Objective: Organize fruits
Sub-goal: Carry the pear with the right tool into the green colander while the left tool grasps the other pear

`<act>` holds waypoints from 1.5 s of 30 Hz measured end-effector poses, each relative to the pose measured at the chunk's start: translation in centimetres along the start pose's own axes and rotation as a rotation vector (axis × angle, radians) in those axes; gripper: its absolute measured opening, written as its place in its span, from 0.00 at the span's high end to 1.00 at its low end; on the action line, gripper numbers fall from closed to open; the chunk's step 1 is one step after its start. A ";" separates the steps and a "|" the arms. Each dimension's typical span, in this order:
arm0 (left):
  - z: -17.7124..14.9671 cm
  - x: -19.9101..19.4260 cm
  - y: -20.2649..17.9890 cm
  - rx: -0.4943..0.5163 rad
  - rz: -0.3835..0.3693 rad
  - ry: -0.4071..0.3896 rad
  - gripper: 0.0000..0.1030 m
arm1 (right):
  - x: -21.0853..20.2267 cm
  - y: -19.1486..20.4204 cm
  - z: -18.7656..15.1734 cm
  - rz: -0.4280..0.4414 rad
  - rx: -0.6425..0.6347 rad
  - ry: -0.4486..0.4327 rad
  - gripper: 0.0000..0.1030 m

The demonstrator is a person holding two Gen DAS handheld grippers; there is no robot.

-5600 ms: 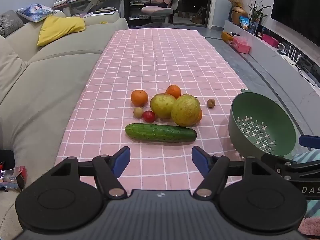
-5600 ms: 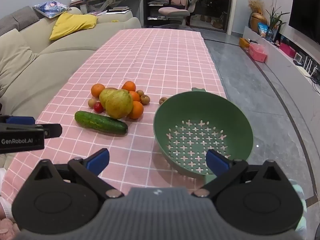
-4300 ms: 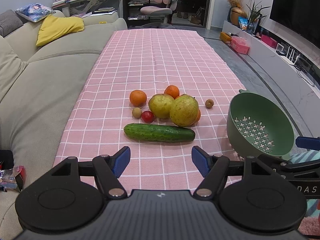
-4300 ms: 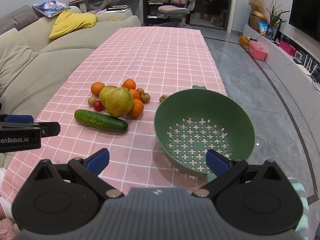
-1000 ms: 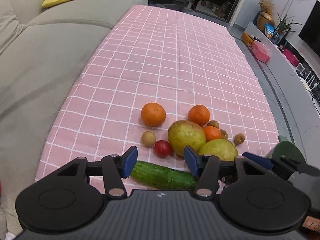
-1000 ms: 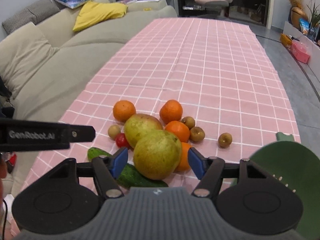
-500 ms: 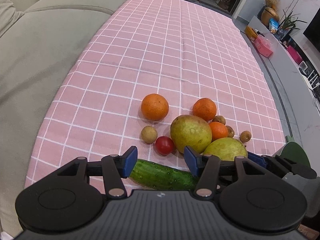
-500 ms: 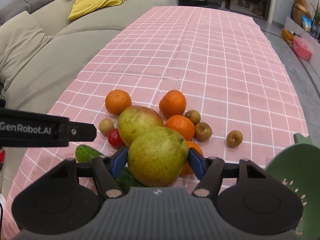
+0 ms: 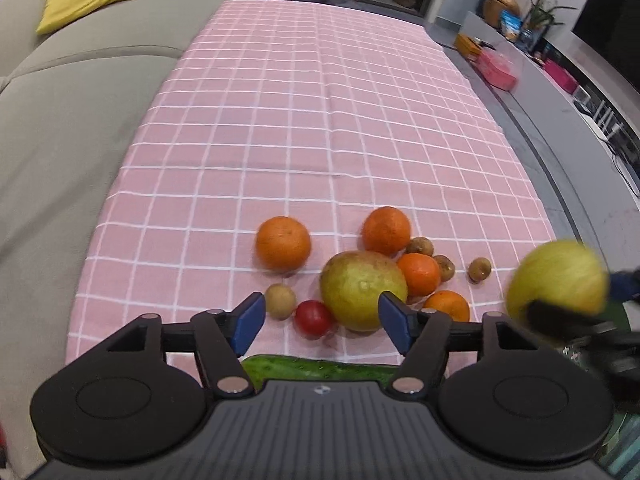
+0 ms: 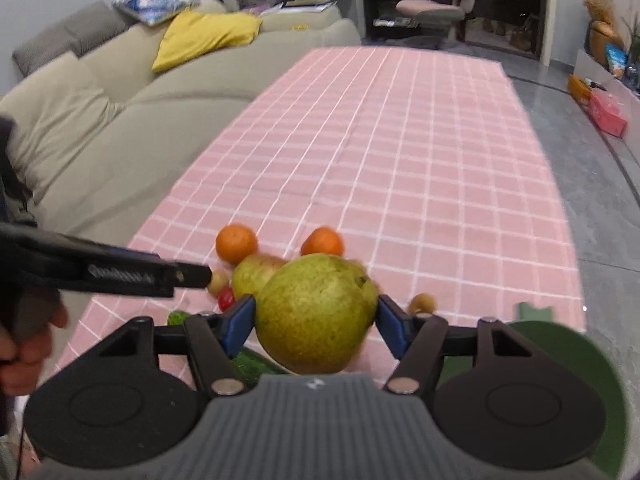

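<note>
pear [image 10: 316,312] newly aloft, clamped between right tool [image 10: 316,320] pads; left tool [image 9: 322,316] agape.

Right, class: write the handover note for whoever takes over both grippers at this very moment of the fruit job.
Right gripper: shut on the large green pear, lifted off the cloth, beside the green colander.
Left gripper: open, holding nothing, above the cucumber and facing the pile.
On the pink tablecloth: second pear, four oranges, cherry tomato, several small brown fruits.
Done: one pear picked up; nothing visibly in the colander yet.
Left: put the pear in the colander, then probably the other fruits, one at a time.
</note>
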State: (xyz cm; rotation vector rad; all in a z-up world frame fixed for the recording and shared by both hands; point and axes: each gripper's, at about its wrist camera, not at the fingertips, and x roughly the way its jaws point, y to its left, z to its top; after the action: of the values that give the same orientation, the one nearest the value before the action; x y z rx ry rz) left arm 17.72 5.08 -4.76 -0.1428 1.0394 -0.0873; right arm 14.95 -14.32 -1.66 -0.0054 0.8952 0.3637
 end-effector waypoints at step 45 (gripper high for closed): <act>-0.4 5.5 -6.1 0.322 0.147 0.004 0.26 | 3.0 -11.4 -6.0 -0.182 0.324 0.182 0.39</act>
State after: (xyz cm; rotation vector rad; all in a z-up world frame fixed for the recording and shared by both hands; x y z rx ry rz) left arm 20.14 -1.74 -8.67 0.2261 1.0233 -0.1201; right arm 15.64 -25.03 -9.45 0.1800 1.1172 0.0460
